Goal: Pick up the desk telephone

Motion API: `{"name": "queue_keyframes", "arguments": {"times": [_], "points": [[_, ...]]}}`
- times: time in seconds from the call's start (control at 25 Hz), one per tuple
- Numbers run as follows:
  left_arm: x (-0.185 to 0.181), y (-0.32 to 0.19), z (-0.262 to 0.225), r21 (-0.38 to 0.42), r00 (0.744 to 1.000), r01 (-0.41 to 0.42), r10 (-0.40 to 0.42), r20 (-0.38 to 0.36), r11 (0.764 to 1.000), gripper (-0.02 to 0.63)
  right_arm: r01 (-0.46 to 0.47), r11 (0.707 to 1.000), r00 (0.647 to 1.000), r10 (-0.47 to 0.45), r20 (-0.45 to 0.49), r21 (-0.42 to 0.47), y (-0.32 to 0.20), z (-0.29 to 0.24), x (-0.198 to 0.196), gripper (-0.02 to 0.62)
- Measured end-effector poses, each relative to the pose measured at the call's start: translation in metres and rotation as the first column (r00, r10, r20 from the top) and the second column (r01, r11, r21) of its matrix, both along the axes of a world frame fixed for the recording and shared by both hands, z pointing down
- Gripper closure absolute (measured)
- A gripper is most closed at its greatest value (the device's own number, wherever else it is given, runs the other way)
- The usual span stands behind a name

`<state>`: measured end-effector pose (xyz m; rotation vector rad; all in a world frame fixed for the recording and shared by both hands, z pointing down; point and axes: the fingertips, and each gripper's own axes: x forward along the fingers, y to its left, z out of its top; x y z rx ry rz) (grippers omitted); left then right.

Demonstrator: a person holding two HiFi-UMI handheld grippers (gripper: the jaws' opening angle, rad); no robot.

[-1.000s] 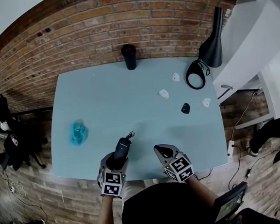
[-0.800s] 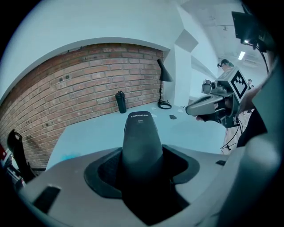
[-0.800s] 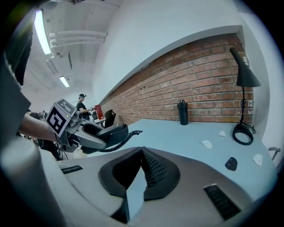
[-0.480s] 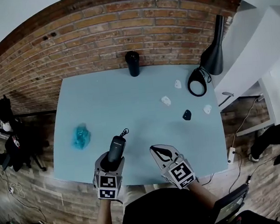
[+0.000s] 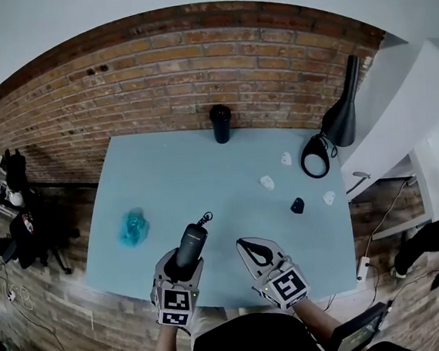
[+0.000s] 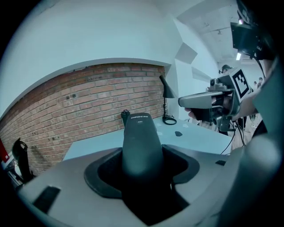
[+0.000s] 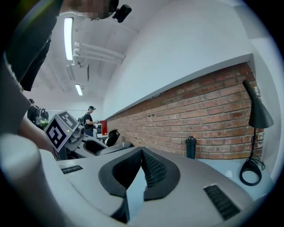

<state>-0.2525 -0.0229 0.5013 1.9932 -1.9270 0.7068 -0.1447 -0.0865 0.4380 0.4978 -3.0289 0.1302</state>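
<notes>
My left gripper (image 5: 180, 267) has its jaws clamped on the black telephone handset (image 6: 141, 142), which juts out ahead of the fingertips with its cord (image 5: 204, 219) curling off the far end. My right gripper (image 7: 141, 153), just beside it, is pinched together on nothing. I judge the lift is under way. Next I need a steady grip to clear the table (image 5: 204, 172) below.

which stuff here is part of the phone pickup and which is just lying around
Job:
- handset, clamped in left gripper
- right gripper, shut, empty

Lying about on the table:
- black cup
- lamp
- blue lump
- white bits
- small black piece
</notes>
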Motion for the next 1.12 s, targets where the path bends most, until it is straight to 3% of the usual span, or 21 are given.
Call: {"name": "queue_keyframes", "arguments": {"times": [0.12,0.32,0.56,0.88,1.12], "points": [[0.003,-0.002,-0.009,0.03,1.0,0.002,-0.002,0.006,1.0,0.31,-0.011,0.999,0.999,0.009,0.053,0.042,0.002,-0.017,-0.002,0.581],[0.001,0.003,-0.011,0.048,1.0,0.015,-0.016,0.016,0.999,0.31,-0.007,0.999,1.0,0.006,0.018,0.053,0.02,-0.022,-0.013,0.581],[0.011,0.002,-0.004,0.067,1.0,-0.003,0.001,0.017,0.998,0.31,-0.008,0.997,0.997,0.003,0.073,0.08,0.028,-0.019,-0.022,0.581],[0.019,0.008,0.014,0.101,1.0,0.023,-0.022,-0.012,0.995,0.31,-0.007,0.997,1.0,0.005,0.029,0.079,0.034,0.013,-0.019,0.581],[0.021,0.018,0.03,0.071,1.0,0.025,-0.024,-0.017,0.997,0.311,0.007,0.998,1.0,-0.005,-0.031,0.068,0.041,0.036,-0.015,0.581]]}}
